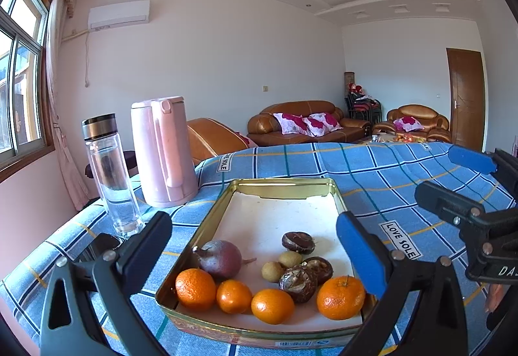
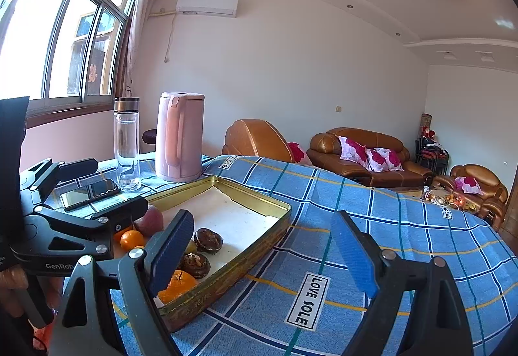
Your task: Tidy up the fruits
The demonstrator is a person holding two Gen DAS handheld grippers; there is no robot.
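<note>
Hovering with fingers spread and empty, the left gripper [image 1: 255, 246] and right gripper [image 2: 262, 255] flank the tin tray [image 1: 288, 186] on the worktop; approach one orange [image 1: 340, 297] squarely, avoiding neighbours.

Both tongs are built alike: the left tongs [image 1: 252, 246] and right tongs [image 2: 262, 250] have black plastic arms with triangular cut-outs, round silver screws at the pivots, and ribbed blue pads [image 2: 353, 255] on the fingertips. White lettering reading "GenRob" marks one arm.
</note>
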